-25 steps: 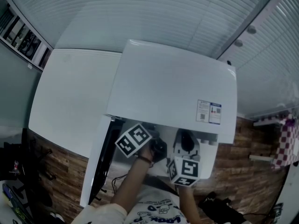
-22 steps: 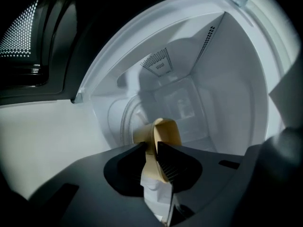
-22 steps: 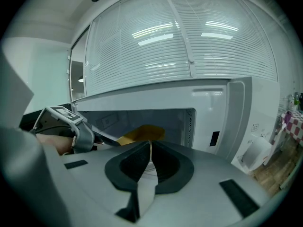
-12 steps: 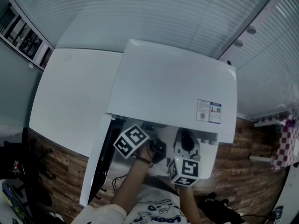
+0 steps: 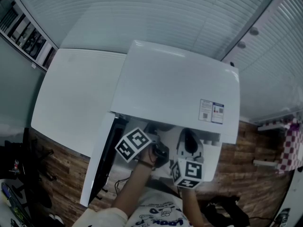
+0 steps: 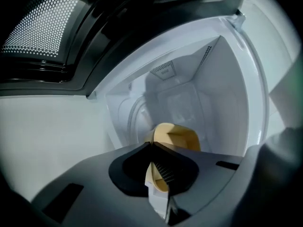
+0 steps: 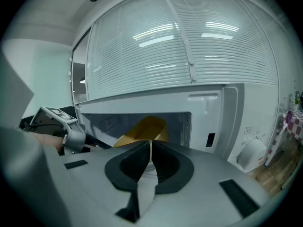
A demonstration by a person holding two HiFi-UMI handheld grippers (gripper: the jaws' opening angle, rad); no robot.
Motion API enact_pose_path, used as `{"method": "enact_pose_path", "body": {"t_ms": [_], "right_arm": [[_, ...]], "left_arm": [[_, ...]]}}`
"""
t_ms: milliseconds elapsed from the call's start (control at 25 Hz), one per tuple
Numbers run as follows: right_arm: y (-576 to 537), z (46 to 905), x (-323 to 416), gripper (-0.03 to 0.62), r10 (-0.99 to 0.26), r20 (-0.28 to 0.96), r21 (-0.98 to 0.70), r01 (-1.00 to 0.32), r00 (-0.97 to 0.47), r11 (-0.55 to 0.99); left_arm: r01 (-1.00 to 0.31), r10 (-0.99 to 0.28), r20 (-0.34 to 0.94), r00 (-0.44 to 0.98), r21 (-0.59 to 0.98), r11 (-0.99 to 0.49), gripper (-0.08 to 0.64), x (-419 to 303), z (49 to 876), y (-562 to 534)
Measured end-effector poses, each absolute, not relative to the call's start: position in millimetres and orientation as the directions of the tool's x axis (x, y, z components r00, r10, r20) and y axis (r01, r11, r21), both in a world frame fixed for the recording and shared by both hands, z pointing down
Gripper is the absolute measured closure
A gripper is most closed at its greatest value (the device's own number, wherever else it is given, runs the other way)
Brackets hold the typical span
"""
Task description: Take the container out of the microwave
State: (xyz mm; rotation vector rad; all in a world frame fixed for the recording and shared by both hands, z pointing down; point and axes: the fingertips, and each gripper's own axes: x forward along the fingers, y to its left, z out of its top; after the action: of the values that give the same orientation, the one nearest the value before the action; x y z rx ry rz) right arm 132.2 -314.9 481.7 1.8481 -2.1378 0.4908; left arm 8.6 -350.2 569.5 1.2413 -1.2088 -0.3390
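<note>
Container (image 6: pixel 176 135), yellow, is inside the microwave (image 5: pixel 175 89) cavity, toward the front. Its near wall stands btwn the jaws of the left gripper (image 6: pixel 151 144). Those jaws have just closed & now pinch that thin wall. Yellow shows past the tips & also in the slit btwn the pads.

Door (image 6: pixel 38 27) w/ its perforated window is swung open on the left side of the cavity.

Right gripper (image 7: pixel 150 144) is out front of the opening, jaws together in a thin line w/ nothing seen btwn them. From its view the container is a slanted yellow shape in the opening, just past the tips. Can't tell if the tips touch it. The left gripper shows at that view's left edge, reaching toward the opening.

Head view: both grippers are at the microwave's front edge, near each other, left one closer to the door. A forearm (image 5: pixel 135 183) runs up to the left gripper.

A printed label (image 5: pixel 211 112) sits on the microwave's white top, near the front right corner. A broad white surface (image 5: pixel 71 98) lies just left of the microwave, w/ wood-pattern floor (image 5: pixel 246 174) below. Blinds (image 7: pixel 189 46) hang behind.
</note>
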Motion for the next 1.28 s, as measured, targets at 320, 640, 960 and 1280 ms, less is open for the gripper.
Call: {"method": "enact_pose_path", "body": {"t_ms": [320, 640, 960, 1280], "right_arm": [[-304, 477, 131, 0.566, -0.900, 0.407, -0.079, -0.988, -0.155, 0.135], [-286, 470, 131, 0.566, -0.907, 0.389, -0.077, -0.987, -0.161, 0.142], [-267, 463, 130, 0.566, -0.913, 0.373, -0.074, -0.986, -0.165, 0.148], [-245, 457, 127, 0.566, -0.916, 0.356, -0.076, -0.983, -0.184, 0.167]], "left_arm": [[-0.374, -0.772, 0.497, 0.396, 0.855, 0.359, 0.503, 6, 564, -335], [-0.387, -0.778, 0.496, 0.386, 0.852, 0.351, 0.504, 3, 555, -315], [-0.407, -0.776, 0.513, 0.366, 0.838, 0.363, 0.504, -3, 551, -292], [-0.417, -0.783, 0.516, 0.348, 0.833, 0.364, 0.504, -6, 546, -267]]}}
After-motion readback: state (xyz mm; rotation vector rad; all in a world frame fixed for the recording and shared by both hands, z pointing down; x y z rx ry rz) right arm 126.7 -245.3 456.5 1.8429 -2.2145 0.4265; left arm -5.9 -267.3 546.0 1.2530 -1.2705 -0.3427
